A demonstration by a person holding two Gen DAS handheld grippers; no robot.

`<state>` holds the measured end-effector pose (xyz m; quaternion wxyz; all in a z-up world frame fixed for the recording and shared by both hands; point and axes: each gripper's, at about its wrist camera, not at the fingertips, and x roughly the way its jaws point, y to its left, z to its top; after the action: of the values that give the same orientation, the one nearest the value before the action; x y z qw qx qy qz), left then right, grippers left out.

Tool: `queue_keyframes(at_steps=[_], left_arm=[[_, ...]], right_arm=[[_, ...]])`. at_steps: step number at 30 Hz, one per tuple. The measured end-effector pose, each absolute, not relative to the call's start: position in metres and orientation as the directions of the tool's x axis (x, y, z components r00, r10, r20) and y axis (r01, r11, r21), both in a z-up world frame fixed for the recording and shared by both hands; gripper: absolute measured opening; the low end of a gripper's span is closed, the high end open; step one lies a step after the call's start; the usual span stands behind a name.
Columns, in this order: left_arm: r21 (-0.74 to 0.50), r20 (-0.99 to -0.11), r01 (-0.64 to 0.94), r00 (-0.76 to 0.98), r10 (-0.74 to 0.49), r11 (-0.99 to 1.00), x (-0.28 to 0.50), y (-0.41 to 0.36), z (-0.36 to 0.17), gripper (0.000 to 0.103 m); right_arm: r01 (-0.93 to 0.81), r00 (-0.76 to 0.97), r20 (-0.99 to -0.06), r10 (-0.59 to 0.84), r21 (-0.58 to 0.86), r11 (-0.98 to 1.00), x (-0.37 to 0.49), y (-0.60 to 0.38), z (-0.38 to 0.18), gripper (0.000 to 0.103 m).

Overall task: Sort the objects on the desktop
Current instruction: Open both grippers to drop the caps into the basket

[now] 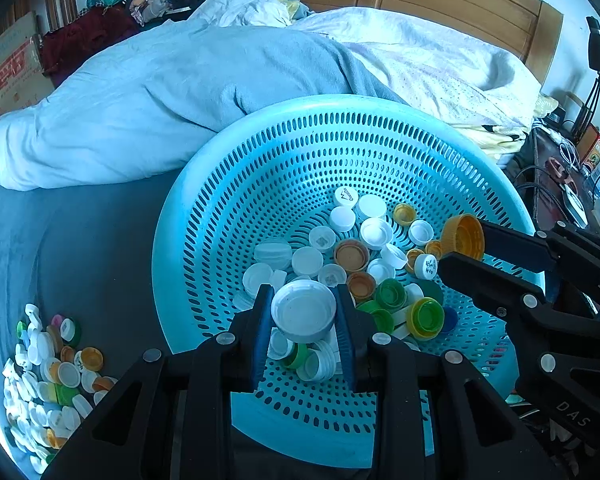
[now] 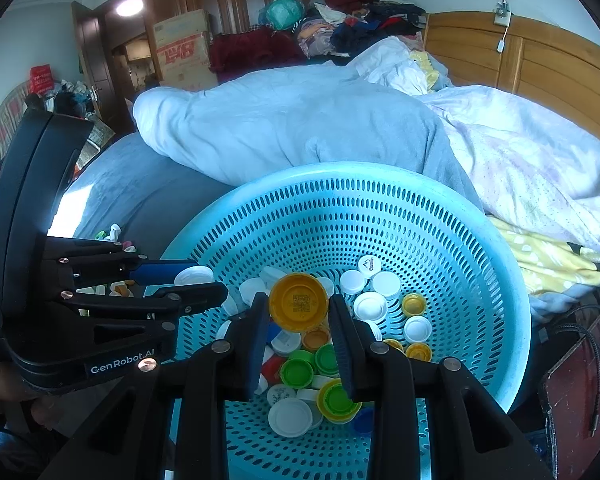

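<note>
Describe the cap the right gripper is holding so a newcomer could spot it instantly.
Find the big turquoise perforated basket on the bed. Above its pile of bottle caps, the right gripper is shut on the yellow cap. It is the widest yellow one, lifted clear of the others, its flat top printed with a square code.

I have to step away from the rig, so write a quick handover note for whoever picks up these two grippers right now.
Left gripper: shut on a white cap, held above the blue basket.
Right gripper: shut on a large yellow cap, also over the basket.
Basket sits on the bed and holds many mixed caps: white, yellow, orange, green.
Done: a pile of loose caps already lies on the grey sheet left of the basket.
Left: place both held caps, then work through what remains in the basket.
</note>
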<state>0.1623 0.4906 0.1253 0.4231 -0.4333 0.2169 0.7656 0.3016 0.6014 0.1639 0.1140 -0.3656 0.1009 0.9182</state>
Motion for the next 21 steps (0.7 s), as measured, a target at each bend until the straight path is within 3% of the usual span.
queue_keyframes(at_steps=[5, 8, 10, 16, 21], left_arm=[[-0.030, -0.845, -0.838, -0.270, 0.462, -0.545, 0.162, 0.491, 0.125, 0.025], [-0.024, -0.843, -0.838, -0.276, 0.461, -0.545, 0.163, 0.491, 0.124, 0.027], [-0.020, -0.841, -0.838, -0.281, 0.462, -0.546, 0.164, 0.491, 0.125, 0.036], [-0.014, -0.832, -0.836, -0.295, 0.470, -0.548, 0.164, 0.486, 0.126, 0.048], [-0.016, -0.742, -0.803, -0.390, 0.545, -0.596, 0.159, 0.441, 0.150, 0.048]], right_arm=[[-0.290, -0.711, -0.688, 0.147, 0.096, -0.952, 0.303, 0.603, 0.164, 0.034], [-0.300, -0.716, -0.679, 0.159, 0.095, -0.949, 0.305, 0.606, 0.166, 0.048], [-0.304, -0.718, -0.677, 0.163, 0.093, -0.948, 0.306, 0.606, 0.166, 0.050], [-0.314, -0.720, -0.672, 0.171, 0.096, -0.945, 0.309, 0.604, 0.166, 0.063], [-0.287, -0.750, -0.644, 0.149, 0.114, -0.951, 0.315, 0.589, 0.173, 0.065]])
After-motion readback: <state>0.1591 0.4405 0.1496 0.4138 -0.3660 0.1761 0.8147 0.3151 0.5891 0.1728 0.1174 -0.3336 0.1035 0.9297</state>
